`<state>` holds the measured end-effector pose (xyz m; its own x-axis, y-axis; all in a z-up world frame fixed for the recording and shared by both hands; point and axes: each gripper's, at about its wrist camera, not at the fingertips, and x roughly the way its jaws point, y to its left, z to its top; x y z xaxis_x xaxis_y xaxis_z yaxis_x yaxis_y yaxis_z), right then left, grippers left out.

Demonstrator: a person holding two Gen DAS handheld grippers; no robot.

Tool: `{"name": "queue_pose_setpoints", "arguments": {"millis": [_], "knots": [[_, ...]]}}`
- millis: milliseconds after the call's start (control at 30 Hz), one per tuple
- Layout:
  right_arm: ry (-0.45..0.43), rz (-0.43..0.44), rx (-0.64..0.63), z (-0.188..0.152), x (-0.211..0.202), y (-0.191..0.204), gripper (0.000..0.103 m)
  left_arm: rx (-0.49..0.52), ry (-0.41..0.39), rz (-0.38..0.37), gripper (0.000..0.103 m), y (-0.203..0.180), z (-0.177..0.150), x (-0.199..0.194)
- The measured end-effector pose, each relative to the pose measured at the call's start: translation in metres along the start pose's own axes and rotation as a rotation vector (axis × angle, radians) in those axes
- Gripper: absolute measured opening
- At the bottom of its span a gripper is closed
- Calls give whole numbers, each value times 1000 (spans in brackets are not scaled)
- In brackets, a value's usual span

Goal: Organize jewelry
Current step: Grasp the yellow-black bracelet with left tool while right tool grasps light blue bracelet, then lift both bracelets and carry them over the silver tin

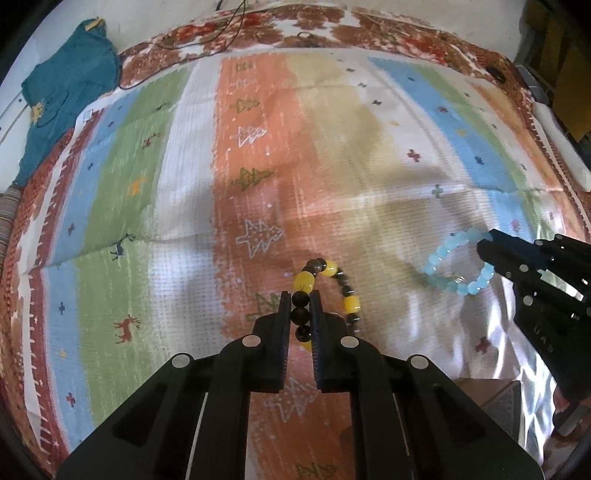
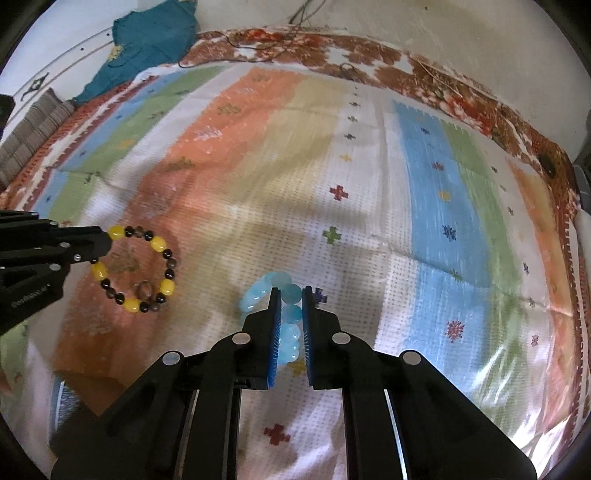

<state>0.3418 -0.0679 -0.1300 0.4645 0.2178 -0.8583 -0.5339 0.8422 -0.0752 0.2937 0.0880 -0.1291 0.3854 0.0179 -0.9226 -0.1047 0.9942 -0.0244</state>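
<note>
striped woven cloth point(image 1: 258, 155) (tree, deer motifs) over brown-patterned blanket point(image 1: 369, 29).

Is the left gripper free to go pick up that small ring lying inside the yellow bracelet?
Probably not yet. The left gripper is shut on the yellow bracelet, so its jaws are occupied; the ring itself lies uncovered on the cloth.

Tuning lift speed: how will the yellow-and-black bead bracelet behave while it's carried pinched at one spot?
Probably floppy: the yellow-and-black bracelet is separate beads on a string, clamped only at one side by the left gripper, so the loop likely dangles and sways. The round, glossy beads might slide between the pads. It looks light; the blue bracelet in the right gripper should behave alike.
</note>
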Motion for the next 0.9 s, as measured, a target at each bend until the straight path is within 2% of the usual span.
{"name": "queue_pose_setpoints", "arguments": {"millis": [200, 900], "knots": [[-31, -21, -15, -1, -14, 7, 12, 16, -18, -5, 10, -7, -2, -14], [-78, -14, 3, -12, -49, 11, 12, 5, -66, -34, 10, -15, -11, -50]]}}
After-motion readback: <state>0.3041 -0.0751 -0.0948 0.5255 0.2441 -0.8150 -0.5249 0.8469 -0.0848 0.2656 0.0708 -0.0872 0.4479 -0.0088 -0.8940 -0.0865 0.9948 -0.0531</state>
